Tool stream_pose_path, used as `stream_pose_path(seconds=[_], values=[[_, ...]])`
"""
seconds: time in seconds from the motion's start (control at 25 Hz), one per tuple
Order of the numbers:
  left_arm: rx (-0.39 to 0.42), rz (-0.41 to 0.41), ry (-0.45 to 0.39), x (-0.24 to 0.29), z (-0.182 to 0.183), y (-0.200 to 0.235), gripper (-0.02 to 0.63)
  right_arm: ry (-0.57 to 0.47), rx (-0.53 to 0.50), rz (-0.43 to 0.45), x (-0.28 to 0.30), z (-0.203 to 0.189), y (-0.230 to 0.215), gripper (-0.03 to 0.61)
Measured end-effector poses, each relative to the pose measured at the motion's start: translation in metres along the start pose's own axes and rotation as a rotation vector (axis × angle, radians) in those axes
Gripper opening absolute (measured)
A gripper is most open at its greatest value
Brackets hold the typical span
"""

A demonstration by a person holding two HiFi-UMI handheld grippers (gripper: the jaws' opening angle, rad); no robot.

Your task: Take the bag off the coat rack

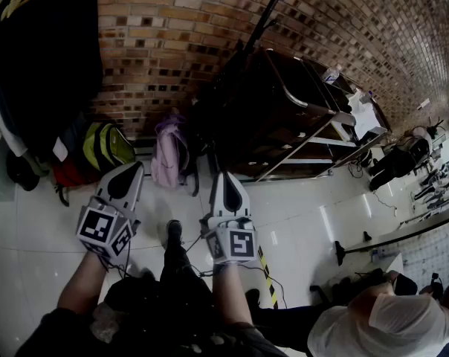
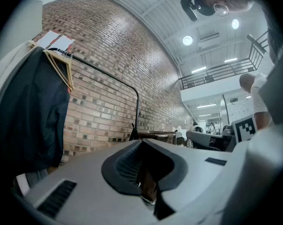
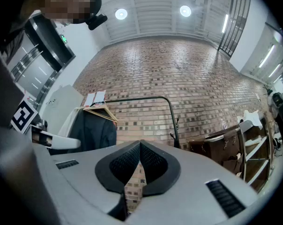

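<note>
Ahead of both grippers, open white floor [image 1: 306, 222] runs to a brick wall [image 1: 172, 36]. Left gripper [image 1: 135, 168] and right gripper [image 1: 223, 177] each have their jaws pressed together on nothing. Beyond their tips, a lilac bag [image 1: 169, 153] and a yellow-green bag [image 1: 105, 146] sit low by the coat rack [image 3: 137, 99]. Whether the bags hang or stand cannot be told. Dark coats [image 1: 39, 58] are cut off at the left.

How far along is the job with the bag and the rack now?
Done: unclear. The rack carries only a dark coat in the gripper views; a green bag and a pink bag sit low by the wall, and I cannot tell whether either came off it. In hand: nothing; the left gripper and the right gripper are shut and empty, short of the bags. Left: possibly the whole lift.
</note>
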State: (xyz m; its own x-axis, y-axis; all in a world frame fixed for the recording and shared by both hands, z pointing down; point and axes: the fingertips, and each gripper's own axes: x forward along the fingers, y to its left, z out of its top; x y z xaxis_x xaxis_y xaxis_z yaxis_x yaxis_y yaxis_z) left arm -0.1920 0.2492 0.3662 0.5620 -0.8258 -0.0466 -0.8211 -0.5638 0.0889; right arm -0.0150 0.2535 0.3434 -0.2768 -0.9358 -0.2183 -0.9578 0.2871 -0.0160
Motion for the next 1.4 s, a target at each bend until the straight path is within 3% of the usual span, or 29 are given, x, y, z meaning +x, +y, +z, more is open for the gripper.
stream_pose_path(seconds=[0.12,0.36,0.56,0.72,0.88,1.2,1.4], values=[[0.004,0.007,0.009,0.017,-0.006,0.006,0.035,0.026,0.029,-0.033,0.015,-0.01,-0.021,0.002],[-0.004,0.046,0.004,0.071,-0.014,0.028,0.035,0.013,0.028,-0.01,0.065,-0.035,-0.059,0.003],[0.018,0.036,-0.007,0.131,-0.008,0.034,0.035,-0.069,0.065,-0.06,0.119,-0.038,-0.113,0.015],[0.03,0.039,-0.017,0.182,-0.007,0.039,0.035,-0.046,0.082,-0.051,0.159,-0.051,-0.149,0.02],[0.024,0.055,-0.003,0.232,-0.01,0.048,0.035,-0.095,0.058,-0.037,0.192,-0.047,-0.183,0.003],[0.011,0.048,0.019,0.33,-0.007,0.073,0.035,0.02,0.028,0.022,0.279,-0.073,-0.223,0.003],[-0.008,0.06,0.027,0.384,-0.014,0.088,0.035,0.137,0.086,0.093,0.336,-0.106,-0.247,0.003]])
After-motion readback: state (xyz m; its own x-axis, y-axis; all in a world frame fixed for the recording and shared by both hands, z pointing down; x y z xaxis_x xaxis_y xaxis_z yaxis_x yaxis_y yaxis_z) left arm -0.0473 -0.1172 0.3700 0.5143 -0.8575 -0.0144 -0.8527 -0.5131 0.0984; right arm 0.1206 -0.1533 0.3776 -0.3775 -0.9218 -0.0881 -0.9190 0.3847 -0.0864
